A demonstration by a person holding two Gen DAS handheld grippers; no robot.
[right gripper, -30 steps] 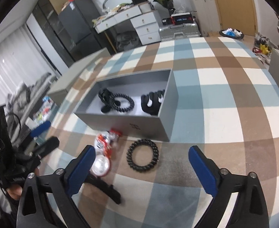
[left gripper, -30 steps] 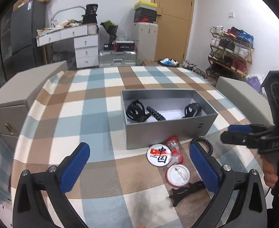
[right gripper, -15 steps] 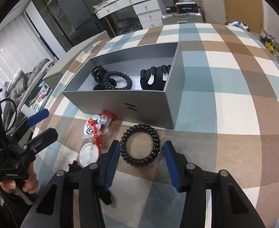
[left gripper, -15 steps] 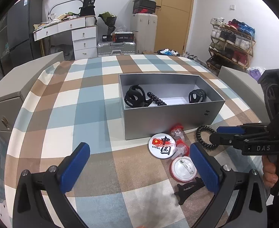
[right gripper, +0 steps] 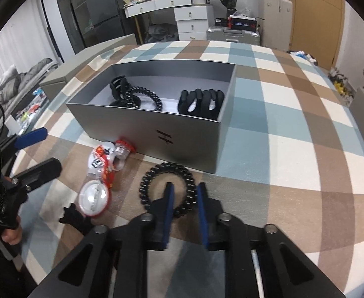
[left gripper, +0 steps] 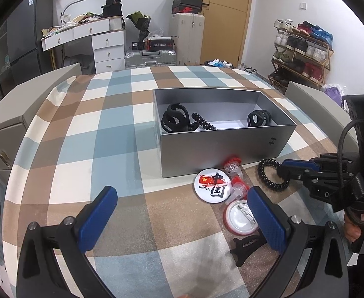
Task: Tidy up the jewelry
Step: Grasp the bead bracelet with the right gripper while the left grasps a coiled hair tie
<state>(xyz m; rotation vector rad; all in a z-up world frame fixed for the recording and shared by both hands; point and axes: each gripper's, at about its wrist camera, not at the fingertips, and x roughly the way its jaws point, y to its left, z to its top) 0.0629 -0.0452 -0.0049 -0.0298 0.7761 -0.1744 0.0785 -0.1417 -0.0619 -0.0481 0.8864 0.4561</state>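
Both feeds reach me bright and evenly lit by soft, diffuse room light, whose source I cannot place. Shadows are faint: a soft one hugs the near wall of the grey box (left gripper: 221, 149) on the counter (left gripper: 112, 134), and another lies under the right gripper (right gripper: 183, 193) in its own view. I see mild glare on the clear round badge (left gripper: 240, 217). The fisheye bends the checked cloth and walls hard toward the edges, with black vignette in every corner. The left view is crisp; in the right wrist view the near gripper body looks soft, slightly smeared
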